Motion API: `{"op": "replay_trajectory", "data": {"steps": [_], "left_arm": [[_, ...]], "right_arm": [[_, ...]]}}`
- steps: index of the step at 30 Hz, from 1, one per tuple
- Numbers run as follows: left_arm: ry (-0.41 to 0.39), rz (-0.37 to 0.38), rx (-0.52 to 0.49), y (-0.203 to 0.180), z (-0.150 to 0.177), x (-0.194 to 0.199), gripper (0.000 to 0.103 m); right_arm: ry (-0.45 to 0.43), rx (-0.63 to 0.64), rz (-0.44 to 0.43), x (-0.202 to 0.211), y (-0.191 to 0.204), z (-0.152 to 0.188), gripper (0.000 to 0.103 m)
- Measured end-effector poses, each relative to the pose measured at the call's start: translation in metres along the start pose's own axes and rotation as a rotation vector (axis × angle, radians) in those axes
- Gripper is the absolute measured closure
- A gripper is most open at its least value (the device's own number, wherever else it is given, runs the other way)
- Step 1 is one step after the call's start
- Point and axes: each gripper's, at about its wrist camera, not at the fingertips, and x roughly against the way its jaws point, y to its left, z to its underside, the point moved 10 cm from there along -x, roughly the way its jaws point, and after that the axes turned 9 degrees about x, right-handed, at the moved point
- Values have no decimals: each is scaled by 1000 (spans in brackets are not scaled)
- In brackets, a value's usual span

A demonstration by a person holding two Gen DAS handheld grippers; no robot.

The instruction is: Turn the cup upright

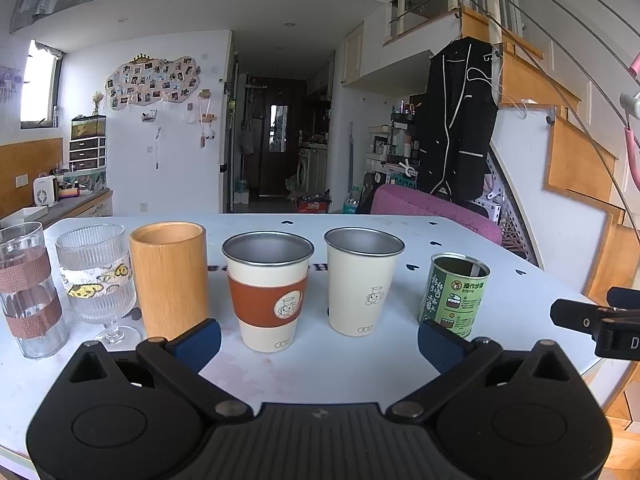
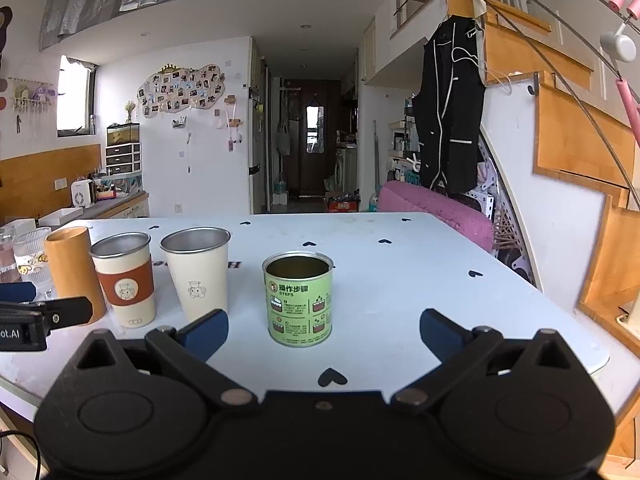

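A row of vessels stands upright on the white table (image 1: pixel 360 368): a tall glass (image 1: pixel 28 292), a ribbed stem glass (image 1: pixel 98 280), a wooden cup (image 1: pixel 170 278), a cream cup with a brown sleeve (image 1: pixel 270 292), a plain cream cup (image 1: pixel 364 280) and a green tin can (image 1: pixel 454 294). My left gripper (image 1: pixel 318 340) is open and empty, just in front of the sleeved cup. My right gripper (image 2: pixel 324 332) is open and empty, with the green can (image 2: pixel 299 298) between and just beyond its fingers. The two cream cups show in the right wrist view (image 2: pixel 126 280) (image 2: pixel 198 274).
A pink chair (image 2: pixel 436 210) stands behind the table's far right edge. A wooden staircase (image 2: pixel 580 136) rises at the right. A counter with drawers (image 2: pixel 120 156) runs along the left wall. The table (image 2: pixel 400 264) has small black heart marks.
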Motion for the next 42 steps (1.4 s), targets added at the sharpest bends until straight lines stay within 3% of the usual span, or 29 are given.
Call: {"op": "replay_trajectory", "data": {"steps": [42], "left_arm": [[4,0,2,0,1,0,0]], "right_arm": [[9,0,2,-2,4,4,0]]}}
